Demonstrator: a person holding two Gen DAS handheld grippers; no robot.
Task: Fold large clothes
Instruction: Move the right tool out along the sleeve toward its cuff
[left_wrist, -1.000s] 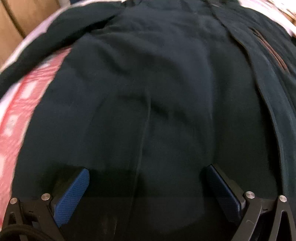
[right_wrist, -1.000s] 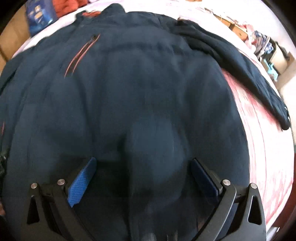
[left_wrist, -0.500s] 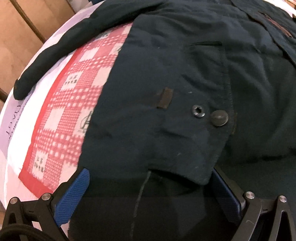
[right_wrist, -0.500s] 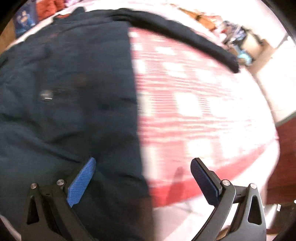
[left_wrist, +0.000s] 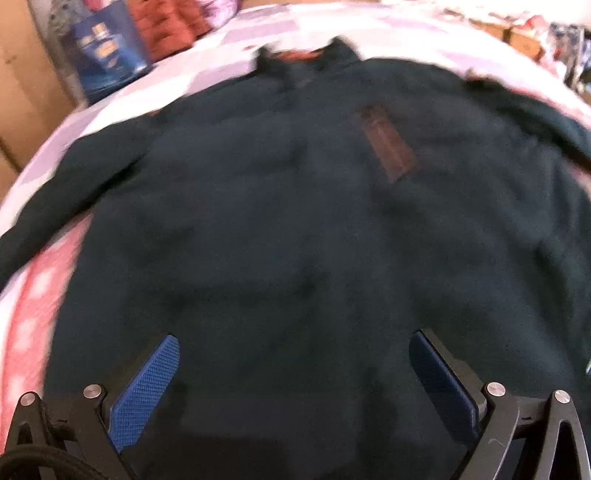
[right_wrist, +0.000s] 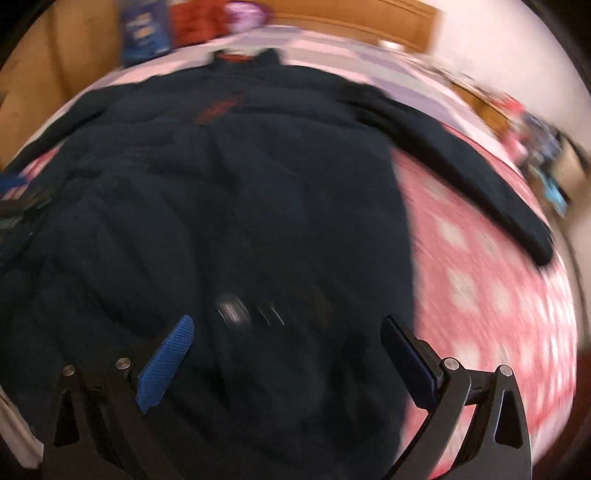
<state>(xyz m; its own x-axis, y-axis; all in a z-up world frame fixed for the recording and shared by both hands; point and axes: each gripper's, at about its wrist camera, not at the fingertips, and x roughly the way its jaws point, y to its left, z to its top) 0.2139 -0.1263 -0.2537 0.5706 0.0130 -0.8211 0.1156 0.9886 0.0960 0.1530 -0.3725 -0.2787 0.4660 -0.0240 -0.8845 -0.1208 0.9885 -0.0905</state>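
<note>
Jacket (left_wrist: 295, 229) first — a big dark one, spread flat and face up on the bed, filling the middle of both views, its collar (left_wrist: 306, 55) toward the top of the frame. In the right wrist view one sleeve (right_wrist: 461, 162) runs out from the shoulder toward the right edge, lying on the pink checked bedspread (right_wrist: 491, 266); in the left wrist view the other sleeve (left_wrist: 62, 192) trails off to the left edge. A brownish patch (left_wrist: 388, 147) shows on the chest, upper right of centre.

Both tongs stand wide apart with nothing between them. The left gripper (left_wrist: 295, 373) hangs over the lower body of the jacket, and the right gripper (right_wrist: 288, 354) sits above the hem near the jacket's right-hand edge; whether either touches the cloth I cannot tell, as both pictures are blurred.

As I judge it, folding has hardly begun — the garment is laid out and both sleeves are still extended. Bringing the sleeves in and doubling the body over remain.

A blue box (left_wrist: 107, 59) and something red (left_wrist: 162, 29) stand beyond the collar, upper left.
</note>
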